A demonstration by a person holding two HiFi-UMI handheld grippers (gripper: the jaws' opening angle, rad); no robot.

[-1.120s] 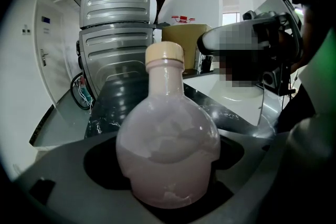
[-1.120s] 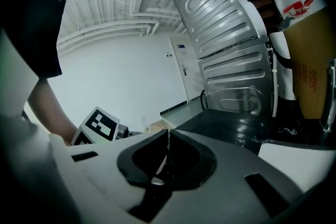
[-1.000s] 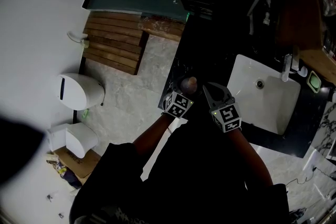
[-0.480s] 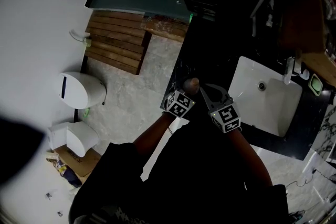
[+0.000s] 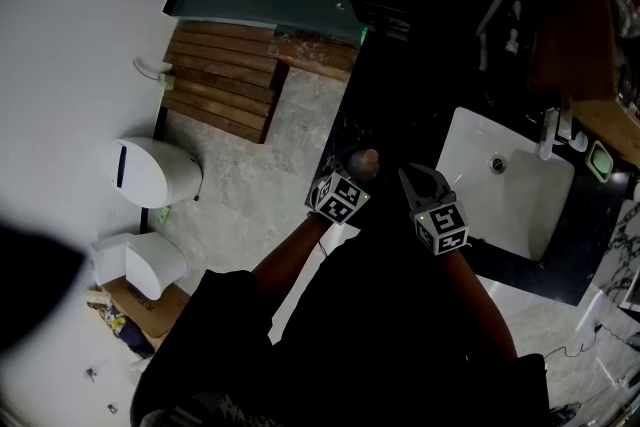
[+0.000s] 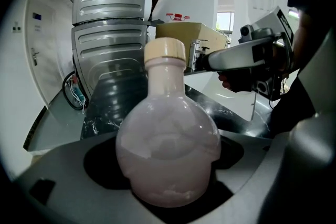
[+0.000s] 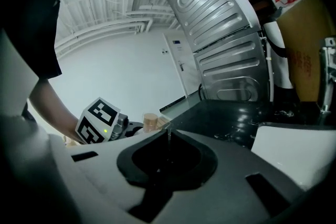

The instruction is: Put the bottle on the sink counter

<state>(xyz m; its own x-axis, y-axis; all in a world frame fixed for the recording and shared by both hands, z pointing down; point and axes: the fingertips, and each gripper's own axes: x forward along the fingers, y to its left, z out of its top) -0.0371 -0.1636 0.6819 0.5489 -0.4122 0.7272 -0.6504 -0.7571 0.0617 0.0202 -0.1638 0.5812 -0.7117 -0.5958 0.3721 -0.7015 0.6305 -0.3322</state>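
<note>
Bottle (image 6: pixel 167 149) gripped upright by left gripper (image 5: pixel 351 178) at sink counter (image 5: pixel 400 115), basin (image 5: pixel 505 200) at its 3 o'clock; right gripper (image 5: pixel 414 179) clenched empty; release judged outstanding.

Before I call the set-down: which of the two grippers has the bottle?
The left gripper: its jaws clasp the round, pale pink bottle with the cream cap. The right gripper has its jaws shut with nothing between them.

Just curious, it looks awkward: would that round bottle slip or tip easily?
The bottle looks glossy and rigid, so it may slip in the left gripper. Its bulbous belly could roll if laid sideways. It seems nearly full, so probably heavyish.
</note>
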